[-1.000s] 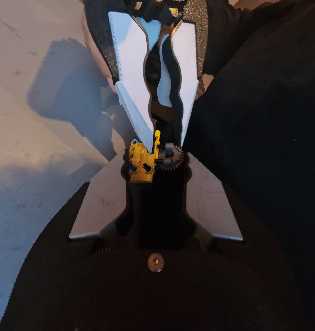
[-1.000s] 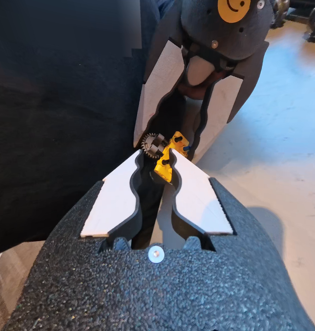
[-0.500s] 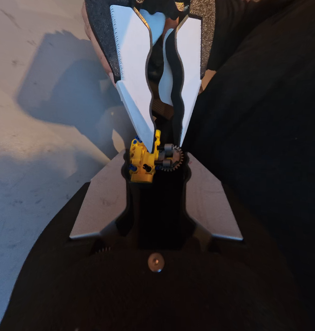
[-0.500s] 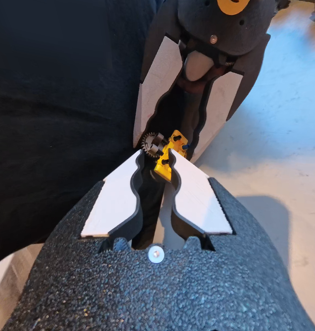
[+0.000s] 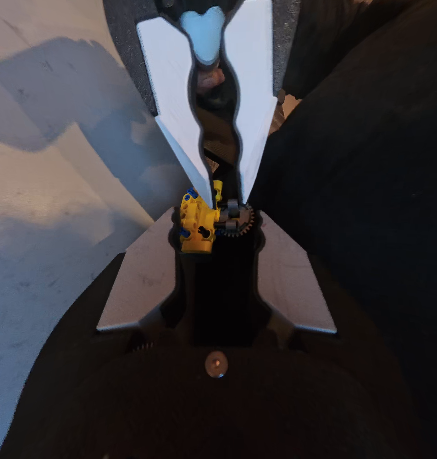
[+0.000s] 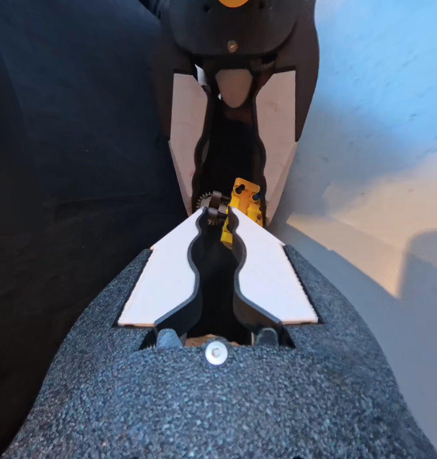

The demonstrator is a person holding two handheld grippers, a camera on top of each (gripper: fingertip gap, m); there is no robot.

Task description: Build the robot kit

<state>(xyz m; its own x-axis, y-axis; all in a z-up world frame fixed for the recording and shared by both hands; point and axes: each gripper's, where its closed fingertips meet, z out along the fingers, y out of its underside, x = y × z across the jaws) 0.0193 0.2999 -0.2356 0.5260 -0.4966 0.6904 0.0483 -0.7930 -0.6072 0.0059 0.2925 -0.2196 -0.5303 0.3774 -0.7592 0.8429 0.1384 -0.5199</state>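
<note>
To the left lies the pale bench (image 5: 38, 198), streaked with shadow, and above it the two grippers meet nose to nose around one small toy assembly held in the air. The left gripper (image 5: 216, 221) stands moderately wide, and the assembly fills its gap: the yellow block (image 5: 196, 228) sits against one finger and the dark gear (image 5: 244, 223) against the other. The right gripper (image 6: 217, 213) comes in from the opposite side, narrowed almost shut, its tips pinching the grey hub beside the gear. As I judge it, the hold is shared, so both squeezes want to stay even and both tools in line, or the piece may twist. Its long axis runs crosswise to both sets of fingers, with the block end toward the bench and the gear end toward the dark cloth (image 5: 361, 198) on the right
</note>
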